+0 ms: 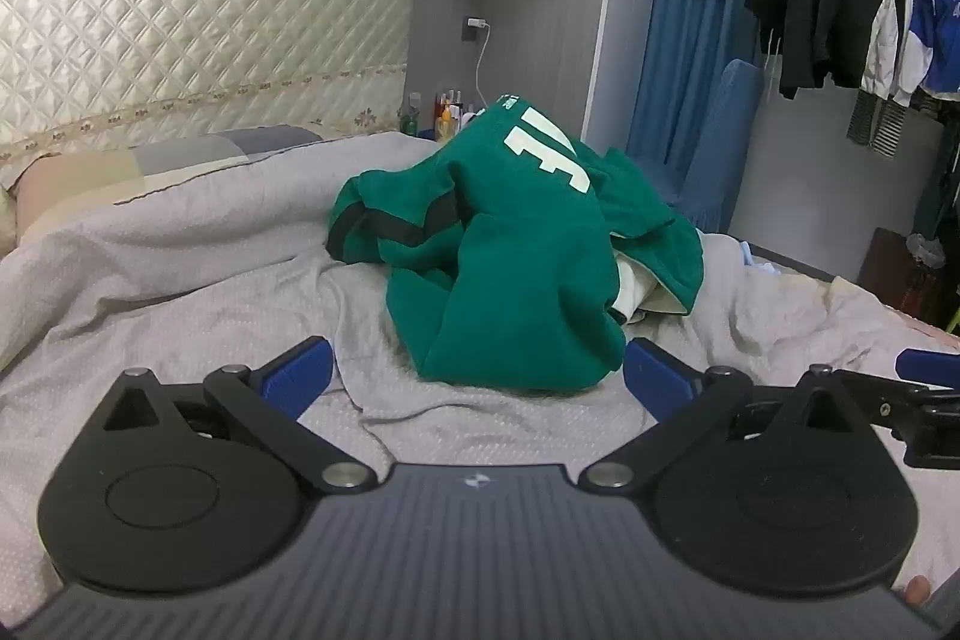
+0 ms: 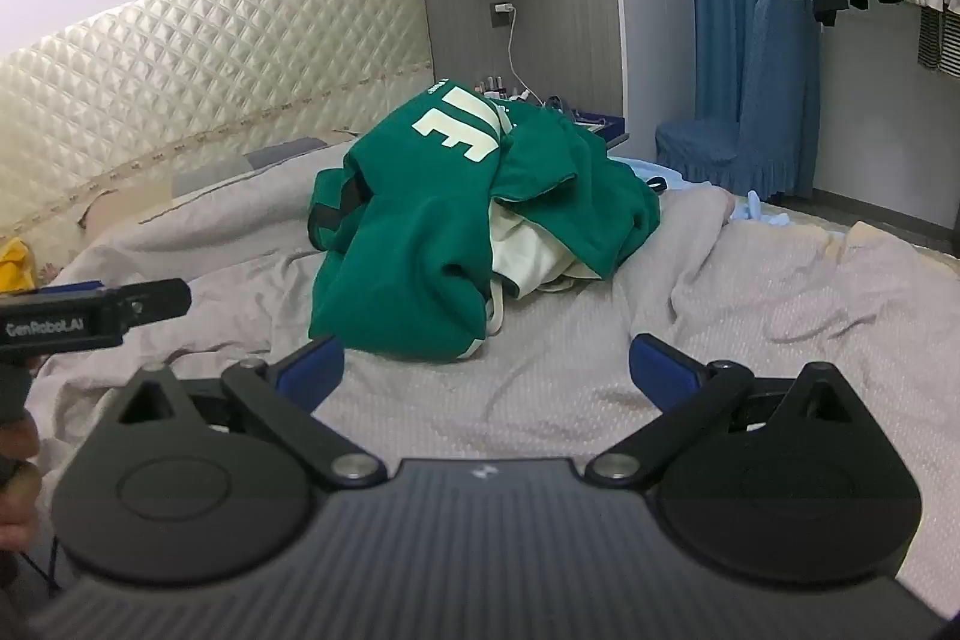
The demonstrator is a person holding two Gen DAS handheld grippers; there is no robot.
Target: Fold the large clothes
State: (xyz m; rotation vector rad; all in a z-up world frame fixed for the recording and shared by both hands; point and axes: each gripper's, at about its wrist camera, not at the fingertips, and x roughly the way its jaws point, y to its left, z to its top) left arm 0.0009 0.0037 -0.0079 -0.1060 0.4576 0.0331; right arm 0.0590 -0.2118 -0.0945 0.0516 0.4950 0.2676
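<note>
Both claws gape empty: your left gripper and right gripper hover short of the heap.
Crumpled green fleece garment with cream lettering sits at twelve o'clock on the wrinkled grey bedspread; you risk pinching bedspread along with its hem. Open room lies at three o'clock; the quilted cream headboard bounds ten.

Left wrist view rides low on its own gripper, looking forward and slightly down across the grey bedspread, close to the green jersey dead ahead. Right wrist view does the same from just beside it, the jersey left of centre. Both share jersey, quilted headboard and blue chair. Each catches the other gripper at its frame edge.
</note>
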